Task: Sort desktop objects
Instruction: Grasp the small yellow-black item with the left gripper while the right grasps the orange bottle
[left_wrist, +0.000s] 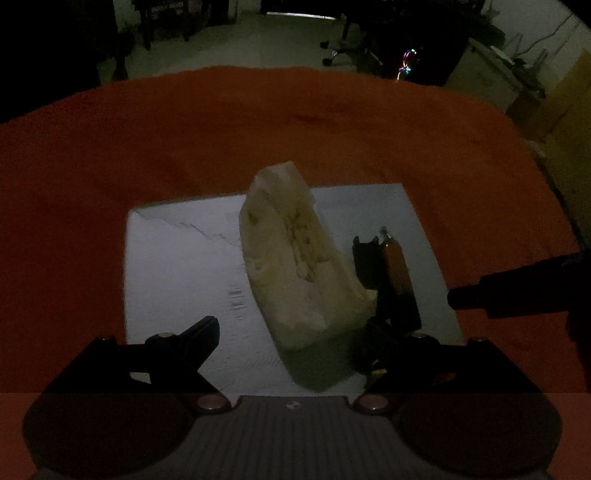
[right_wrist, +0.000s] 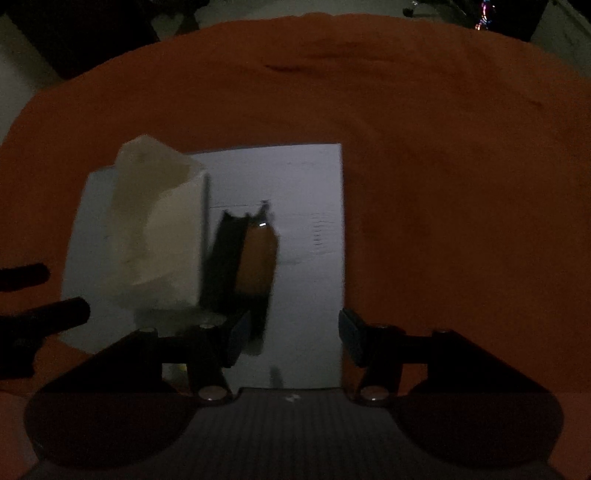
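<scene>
A cream-white block stands on a white sheet of paper spread over the orange tablecloth. Just right of it is a small orange-and-black object with a metal tip. My left gripper is open and points down over the block, whose near end lies between the fingers with a gap to the left finger. My right gripper is open over the paper, with the orange-and-black object just ahead and the block to its left. Each view is dark.
The orange cloth covers the whole table, whose far edge curves across the top. Beyond it are a grey floor, an office chair base and cardboard boxes at the right. The left gripper's fingers show at the left edge of the right wrist view.
</scene>
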